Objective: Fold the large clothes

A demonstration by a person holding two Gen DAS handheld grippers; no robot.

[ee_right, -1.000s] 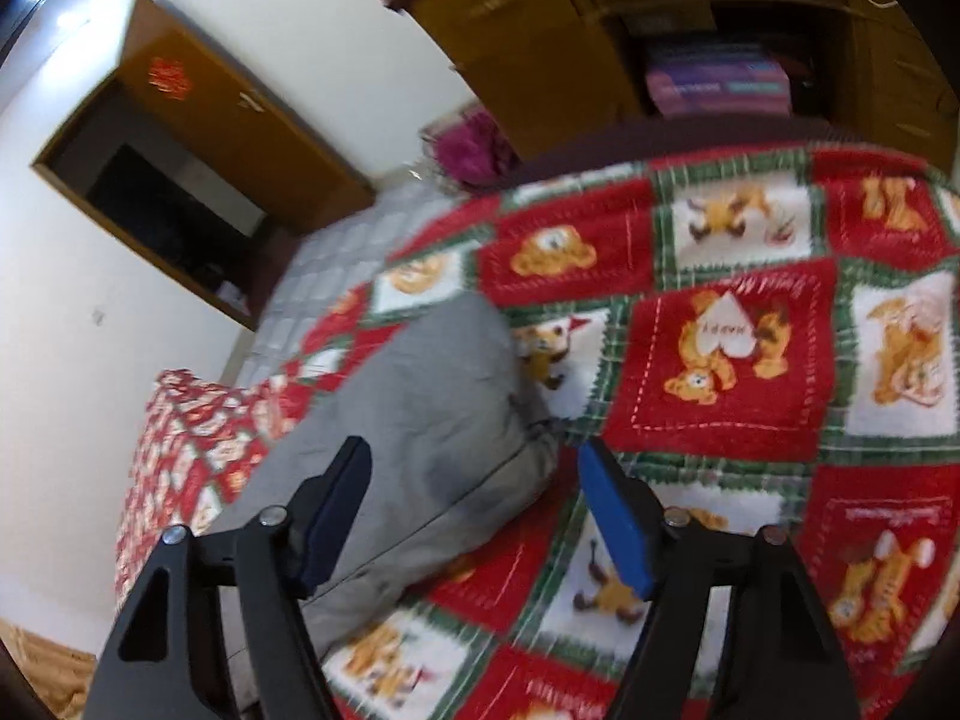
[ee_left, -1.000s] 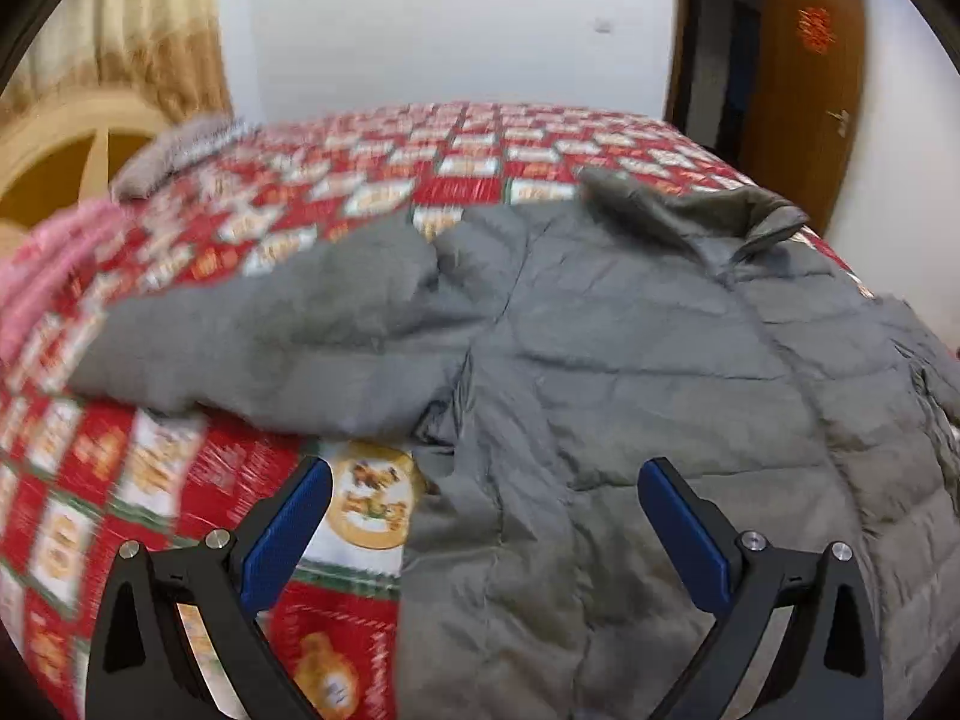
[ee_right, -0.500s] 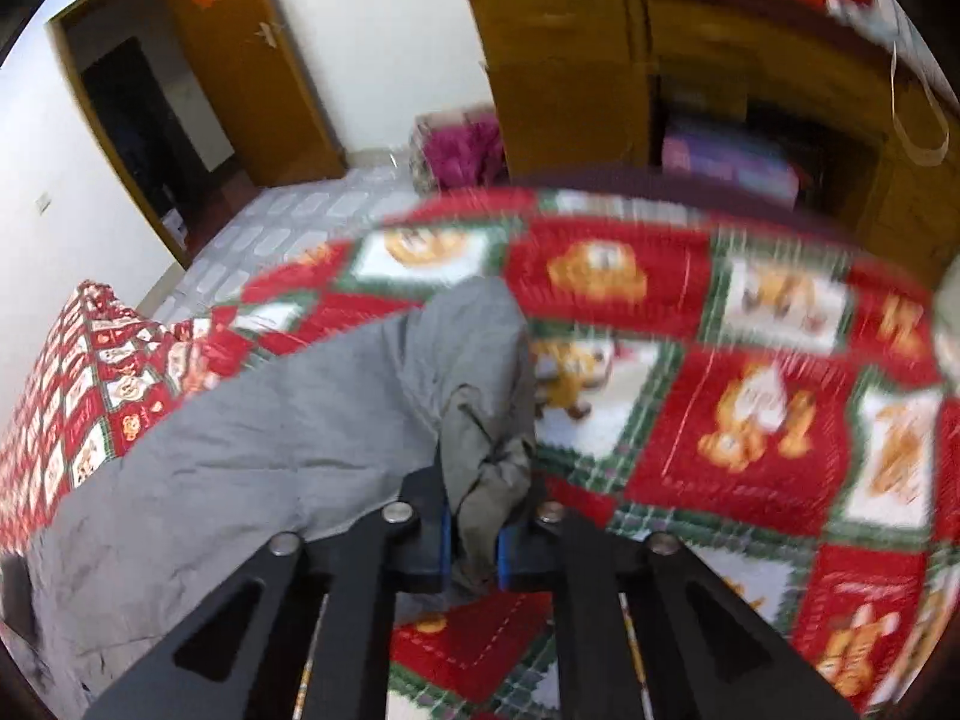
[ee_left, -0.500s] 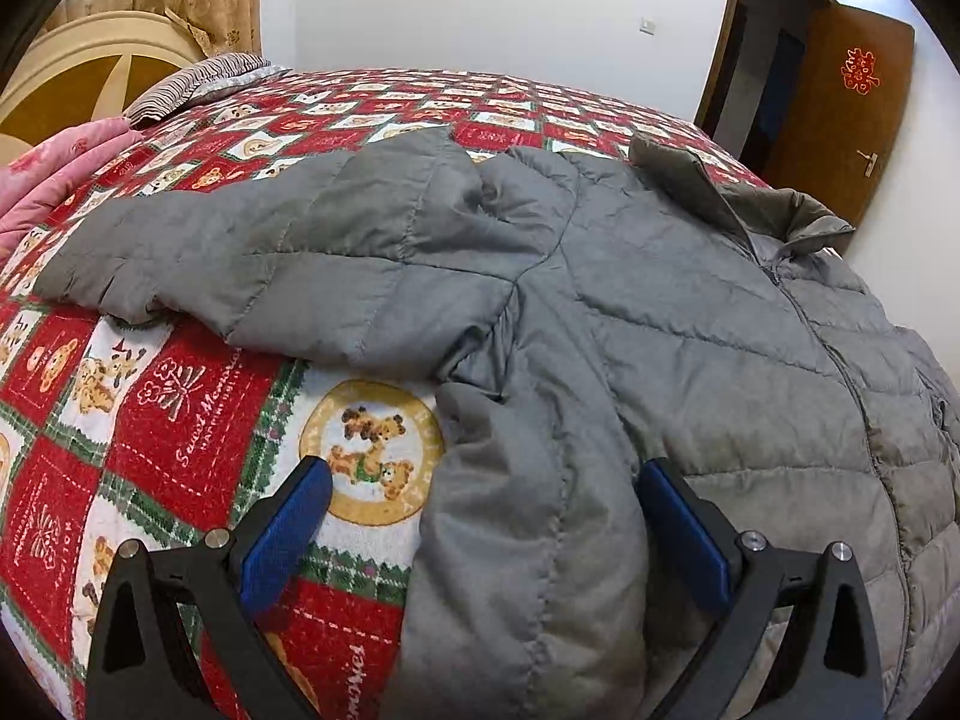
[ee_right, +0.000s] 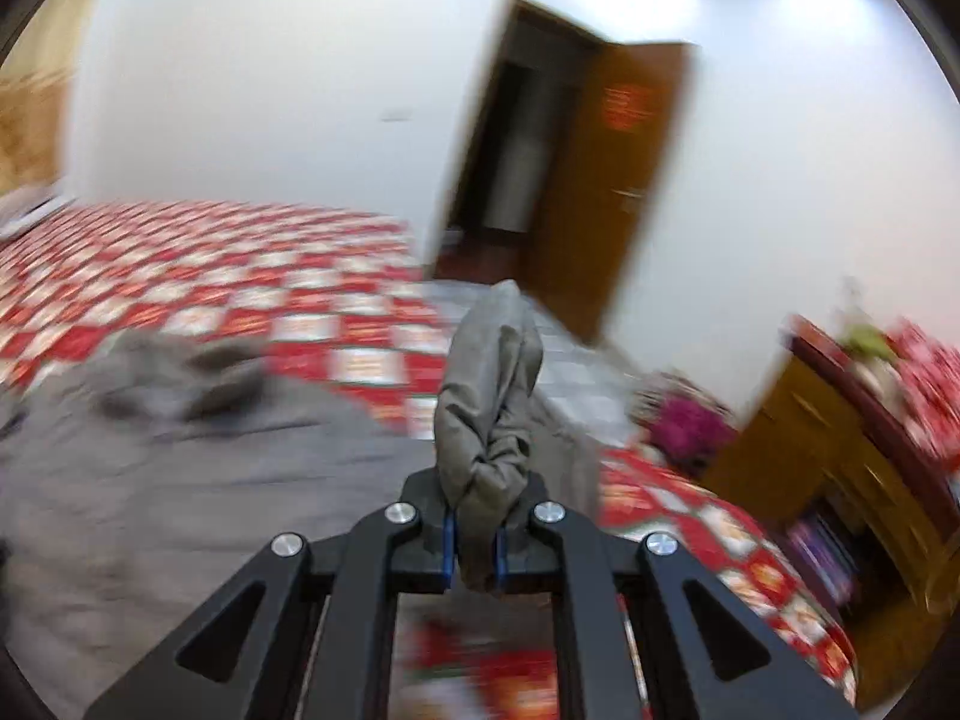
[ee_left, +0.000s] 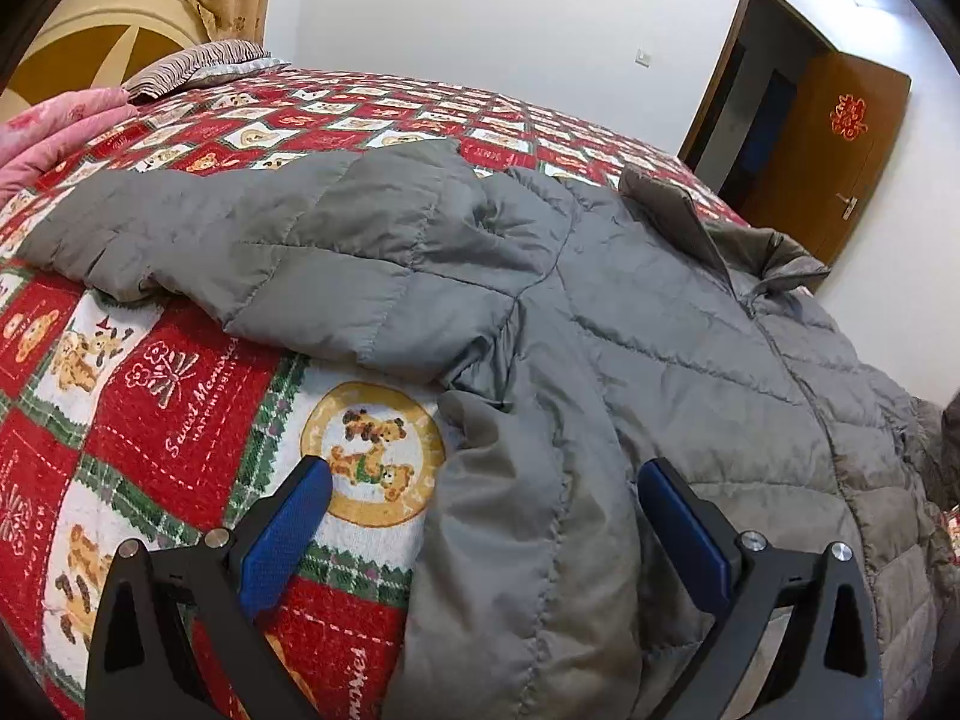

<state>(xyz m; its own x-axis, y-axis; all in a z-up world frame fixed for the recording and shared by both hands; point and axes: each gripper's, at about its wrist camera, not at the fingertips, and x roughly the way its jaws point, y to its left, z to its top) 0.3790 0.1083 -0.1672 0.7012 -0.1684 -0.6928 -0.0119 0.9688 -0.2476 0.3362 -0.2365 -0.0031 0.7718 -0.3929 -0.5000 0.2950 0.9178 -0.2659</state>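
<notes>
The fold looks barely begun: the grey quilted jacket lies spread face up on the bed, 1 sleeve flung out flat, collar crumpled toward the door. The left gripper hangs spread apart over the jacket's side edge, gripping nothing. The right gripper is clamped on a bunched cuff, lifted clear. The shell is puffy and stitched in channels; the bedspread is red teddy-bear patchwork.
</notes>
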